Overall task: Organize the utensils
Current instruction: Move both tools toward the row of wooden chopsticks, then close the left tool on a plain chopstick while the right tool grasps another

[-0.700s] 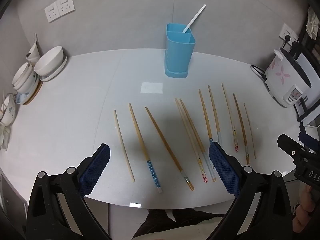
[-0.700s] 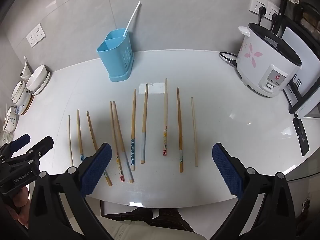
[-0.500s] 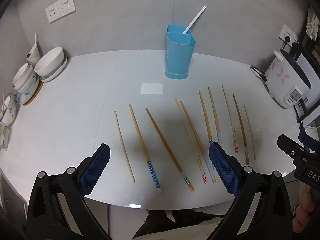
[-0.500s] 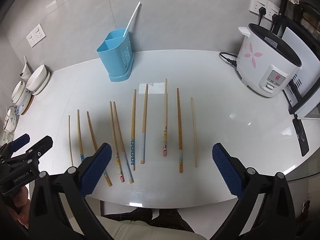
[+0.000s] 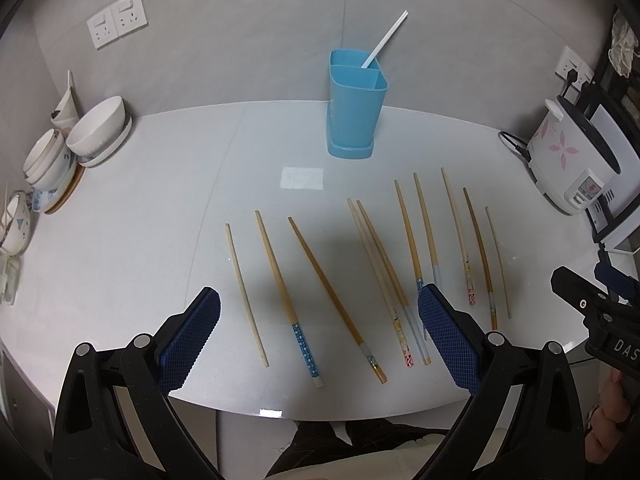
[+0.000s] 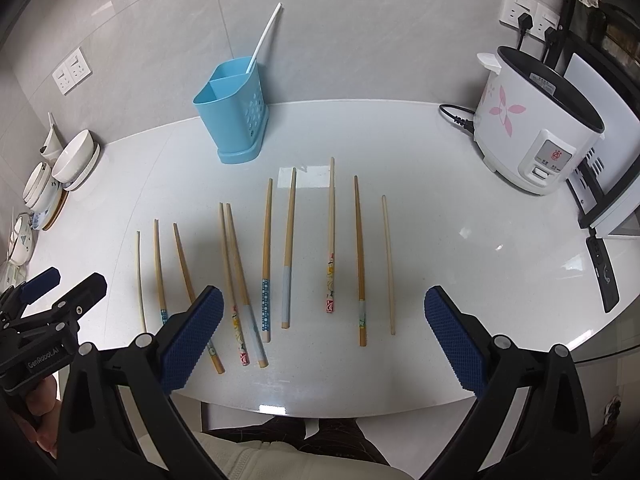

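Several wooden chopsticks point(image 5: 332, 292) point(image 6: 288, 248) lie side by side on the white table point(image 5: 140, 220) point(image 6: 460, 248), some with patterned ends. A blue two-compartment utensil holder point(image 5: 354, 112) point(image 6: 236, 108) stands at the back, with one white stick point(image 5: 384, 40) point(image 6: 266, 36) leaning in it. My left gripper point(image 5: 318, 320) hangs open above the near ends of the left chopsticks, nothing between its fingers. My right gripper point(image 6: 324, 320) is open too, over the near ends of the right ones. Each gripper shows at the edge of the other's view.
Stacked bowls and plates point(image 5: 96, 132) point(image 6: 76, 164) sit at the table's left edge. A white rice cooker point(image 5: 572, 164) point(image 6: 536, 136) with its cord stands at the right, a dark remote point(image 6: 604, 272) beside it. The person's lap shows below the table's near edge.
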`<state>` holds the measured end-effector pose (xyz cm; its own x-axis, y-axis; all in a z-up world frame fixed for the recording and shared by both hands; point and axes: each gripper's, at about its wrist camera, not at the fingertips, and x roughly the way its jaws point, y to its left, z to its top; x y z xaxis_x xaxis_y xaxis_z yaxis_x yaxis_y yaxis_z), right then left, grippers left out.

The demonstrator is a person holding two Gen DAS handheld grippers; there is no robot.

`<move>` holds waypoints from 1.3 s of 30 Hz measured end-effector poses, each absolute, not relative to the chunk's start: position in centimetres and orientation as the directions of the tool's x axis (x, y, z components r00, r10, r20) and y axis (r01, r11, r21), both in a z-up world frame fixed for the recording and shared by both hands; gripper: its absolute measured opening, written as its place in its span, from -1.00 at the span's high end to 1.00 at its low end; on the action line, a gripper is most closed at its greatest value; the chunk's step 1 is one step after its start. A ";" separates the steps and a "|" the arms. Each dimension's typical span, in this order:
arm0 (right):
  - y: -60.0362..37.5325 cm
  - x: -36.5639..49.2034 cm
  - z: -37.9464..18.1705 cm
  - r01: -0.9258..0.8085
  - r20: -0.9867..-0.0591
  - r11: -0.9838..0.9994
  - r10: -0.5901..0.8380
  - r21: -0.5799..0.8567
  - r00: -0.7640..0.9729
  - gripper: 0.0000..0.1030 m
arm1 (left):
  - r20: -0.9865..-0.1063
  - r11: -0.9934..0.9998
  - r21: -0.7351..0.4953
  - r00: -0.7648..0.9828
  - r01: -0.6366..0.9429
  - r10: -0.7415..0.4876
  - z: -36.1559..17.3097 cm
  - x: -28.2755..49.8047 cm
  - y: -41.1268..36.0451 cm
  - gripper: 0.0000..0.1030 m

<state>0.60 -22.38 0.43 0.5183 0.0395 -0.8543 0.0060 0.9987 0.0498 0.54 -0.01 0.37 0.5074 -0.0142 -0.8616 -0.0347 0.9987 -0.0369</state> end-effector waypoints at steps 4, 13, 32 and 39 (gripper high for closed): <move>-22.3 0.8 0.4 0.004 -0.855 0.999 0.042 0.052 0.518 -0.87 | -0.858 0.999 -0.030 0.513 -0.033 -0.009 0.5 0.6 0.0 -0.89; -22.0 1.0 0.4 -0.005 -0.851 0.999 0.046 0.051 0.523 -0.87 | -0.860 0.999 -0.031 0.510 -0.033 -0.010 0.5 0.7 0.2 -0.89; -22.5 2.0 0.4 -0.020 -0.846 0.999 0.046 0.042 0.531 -0.86 | -0.858 0.997 -0.043 0.514 -0.070 -0.001 0.4 1.6 1.6 -0.89; -24.4 5.6 -2.6 -0.044 -0.871 0.998 -0.018 -0.046 0.491 -0.84 | -0.867 0.988 0.049 0.485 -0.146 0.114 -1.5 4.0 4.9 -0.89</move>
<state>5.62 -24.41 -2.60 0.4913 -0.0181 -0.8708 -0.0445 0.9980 -0.0459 3.97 4.87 -1.47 0.4845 0.1141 -0.8673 -0.1458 0.9881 0.0485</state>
